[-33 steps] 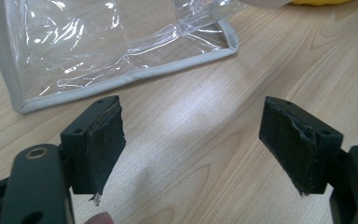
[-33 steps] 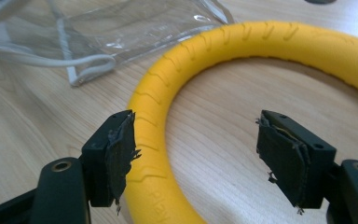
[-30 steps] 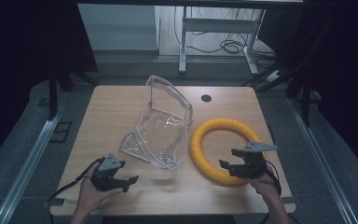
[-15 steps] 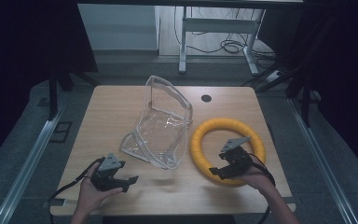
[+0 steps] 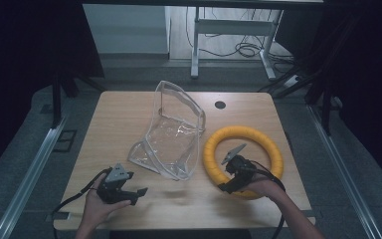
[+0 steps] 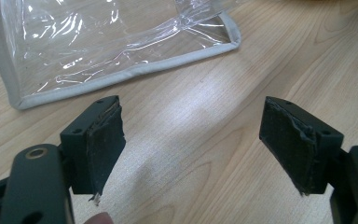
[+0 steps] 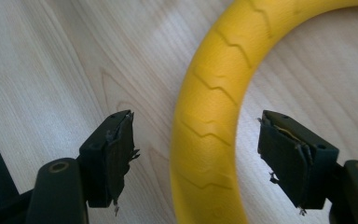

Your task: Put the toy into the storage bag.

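Yellow ring is lying flat on the right half of the wooden table, just beside the clear plastic pouch that stands open at the middle. Since a second ago the right gripper has been swung in from outside the ring's near right edge and turned toward its near left arc; in the right gripper view the jaws are now spread wide with the yellow band between them, neither pad touching it. This is judged to be the approach to a grasp: the ring is straddled but not yet clamped. The left gripper has been kept in place near the front left of the table, its jaws held wide over bare wood, with the grey-edged corner of the pouch just ahead of them. The ring is seen as a thick, matt hoop with shallow zigzag grooves moulded into its textured surface.
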{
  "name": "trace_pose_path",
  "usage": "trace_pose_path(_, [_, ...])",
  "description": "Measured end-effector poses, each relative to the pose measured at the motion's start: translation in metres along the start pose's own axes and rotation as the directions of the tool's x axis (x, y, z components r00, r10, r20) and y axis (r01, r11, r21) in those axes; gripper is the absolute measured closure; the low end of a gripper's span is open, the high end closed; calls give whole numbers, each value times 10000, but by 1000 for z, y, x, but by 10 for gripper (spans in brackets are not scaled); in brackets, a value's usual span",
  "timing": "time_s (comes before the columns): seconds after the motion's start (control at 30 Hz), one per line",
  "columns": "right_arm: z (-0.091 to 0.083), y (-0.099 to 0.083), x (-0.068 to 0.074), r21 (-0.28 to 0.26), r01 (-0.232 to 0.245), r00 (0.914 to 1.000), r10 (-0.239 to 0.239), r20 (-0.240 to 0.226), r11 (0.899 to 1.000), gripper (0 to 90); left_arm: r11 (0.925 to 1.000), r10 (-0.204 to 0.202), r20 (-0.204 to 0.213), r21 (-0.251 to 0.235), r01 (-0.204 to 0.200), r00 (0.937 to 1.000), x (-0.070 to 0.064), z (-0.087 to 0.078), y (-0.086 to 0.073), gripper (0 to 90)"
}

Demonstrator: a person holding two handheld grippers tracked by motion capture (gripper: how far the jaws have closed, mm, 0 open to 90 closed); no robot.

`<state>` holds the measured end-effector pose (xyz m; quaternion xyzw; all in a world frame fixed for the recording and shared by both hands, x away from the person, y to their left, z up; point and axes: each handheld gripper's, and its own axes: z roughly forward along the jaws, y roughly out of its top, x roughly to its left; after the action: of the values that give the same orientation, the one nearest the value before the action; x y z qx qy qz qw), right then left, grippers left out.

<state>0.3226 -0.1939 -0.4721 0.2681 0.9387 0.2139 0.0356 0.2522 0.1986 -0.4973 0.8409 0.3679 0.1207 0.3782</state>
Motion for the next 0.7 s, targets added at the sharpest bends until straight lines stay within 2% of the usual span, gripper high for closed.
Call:
trace_pose_path(0.1, [9, 0, -1, 512, 147, 9999, -150, 49, 9986, 274, 10000, 4, 3, 11, -4, 10000, 0, 0, 0, 218])
trace_pose_path(0.17, [11, 0, -1, 594, 129, 9999, -135, 95, 9982, 277, 10000, 14, 2, 17, -14, 10000, 0, 1, 0, 218])
trace_pose_path(0.2, [15, -1, -4, 898, 165, 9998, -175, 103, 9958, 280, 10000, 19, -4, 48, -19, 10000, 0, 1, 0, 218])
trace_pose_path(0.37, [22, -2, -8, 1231, 143, 9999, -151, 54, 9923, 296, 10000, 23, -4, 43, -23, 10000, 0, 1, 0, 217])
trace_pose_path(0.4, [26, -2, -8, 1457, 224, 9997, -230, 28, 9891, 307, 10000, 28, -7, 38, -28, 10000, 0, 1, 0, 216])
trace_pose_path(0.43, [26, -2, -8, 1457, 224, 9997, -230, 28, 9891, 307, 10000, 28, -7, 38, -28, 10000, 0, 1, 0, 216])
trace_pose_path(0.47, [28, -2, -8, 1707, 409, 9991, -412, -17, 9845, 308, 10000, 28, -20, 40, -28, 10000, 0, 0, 0, 216])
trace_pose_path(0.57, [30, -3, -7, 1904, 357, 9994, -343, -105, 9811, 316, 10000, 41, -9, 54, -41, 10000, 0, 1, 0, 216])
trace_pose_path(0.7, [33, -2, -6, 2071, 508, 9986, -522, 11, 9770, 356, 10000, 37, -1, 72, -37, 10000, 0, 2, 0, 216])
